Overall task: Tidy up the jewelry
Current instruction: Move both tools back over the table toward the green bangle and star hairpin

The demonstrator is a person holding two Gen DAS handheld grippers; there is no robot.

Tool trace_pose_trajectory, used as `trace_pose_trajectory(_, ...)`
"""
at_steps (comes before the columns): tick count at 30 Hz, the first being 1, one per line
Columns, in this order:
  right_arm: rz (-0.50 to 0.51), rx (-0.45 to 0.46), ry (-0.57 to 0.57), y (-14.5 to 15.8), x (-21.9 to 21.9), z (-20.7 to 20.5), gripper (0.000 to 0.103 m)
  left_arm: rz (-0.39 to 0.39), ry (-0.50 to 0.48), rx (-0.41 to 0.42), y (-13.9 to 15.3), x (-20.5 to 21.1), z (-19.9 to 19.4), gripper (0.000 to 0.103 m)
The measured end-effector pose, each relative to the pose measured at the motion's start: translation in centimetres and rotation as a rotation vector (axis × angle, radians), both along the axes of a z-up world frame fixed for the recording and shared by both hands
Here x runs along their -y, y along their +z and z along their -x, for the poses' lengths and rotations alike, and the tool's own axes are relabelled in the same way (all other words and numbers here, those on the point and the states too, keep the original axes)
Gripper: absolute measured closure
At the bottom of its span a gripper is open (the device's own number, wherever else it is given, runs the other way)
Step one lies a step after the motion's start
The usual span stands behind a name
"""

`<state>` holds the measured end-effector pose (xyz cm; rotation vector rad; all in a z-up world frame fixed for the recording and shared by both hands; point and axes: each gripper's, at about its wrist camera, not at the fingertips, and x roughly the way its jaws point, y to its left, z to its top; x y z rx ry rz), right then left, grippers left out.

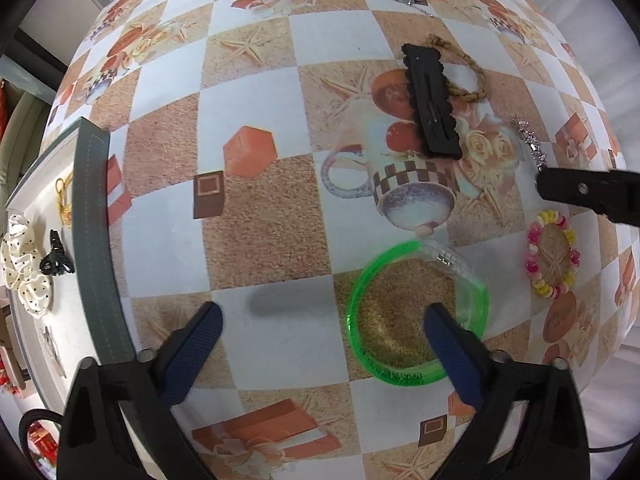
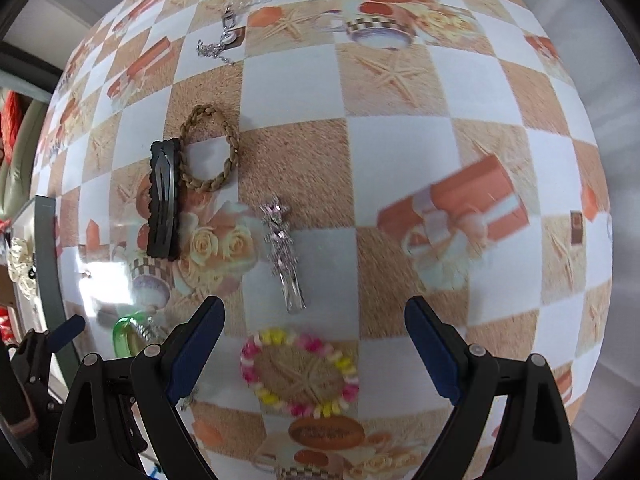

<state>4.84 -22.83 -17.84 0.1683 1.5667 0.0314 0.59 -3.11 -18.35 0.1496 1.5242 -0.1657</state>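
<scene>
My left gripper is open above the checked tablecloth. Its right fingertip hangs inside the green bangle, its left fingertip outside; nothing is gripped. My right gripper is open too, with a pink-and-yellow beaded bracelet lying between and just below its fingers, untouched. A silver rhinestone clip lies just beyond it. Farther left lie a black hair clip and a braided bracelet. In the left wrist view the right gripper's finger shows near the beaded bracelet.
A grey-rimmed jewelry box stands at the table's left edge, holding a dotted scrunchie, a black claw clip and a gold piece. Silver chains and more jewelry lie at the far end.
</scene>
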Motion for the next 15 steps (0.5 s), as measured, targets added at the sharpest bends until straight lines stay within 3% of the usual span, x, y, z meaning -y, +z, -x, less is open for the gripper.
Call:
trace_pose_trajectory(4, 0.033, 0.003, 0.038, -0.7, -1.2, -1.1, 0.016, 0.0, -0.001, -0.005, -0.4, 0.0, 0.0, 0.01)
trace_pose_trajectory(10, 0.103, 0.017, 0.088, -1.1, -3.2, -2.2, 0.018, 0.009, -0.018, 0.005, 0.0, 1.2, 0.1, 0.022)
trace_pose_trajectory(13, 0.124, 0.03, 0.111, -1.0, -4.2, -2.4, 0.023, 0.013, -0.029, 0.009, 0.4, 2.6, 0.2, 0.032)
trace_pose_trajectory(15, 0.126, 0.039, 0.127, -0.8, -5.0, -2.5, 0.032, 0.016, -0.044, 0.012, 0.7, 3.3, 0.4, 0.043)
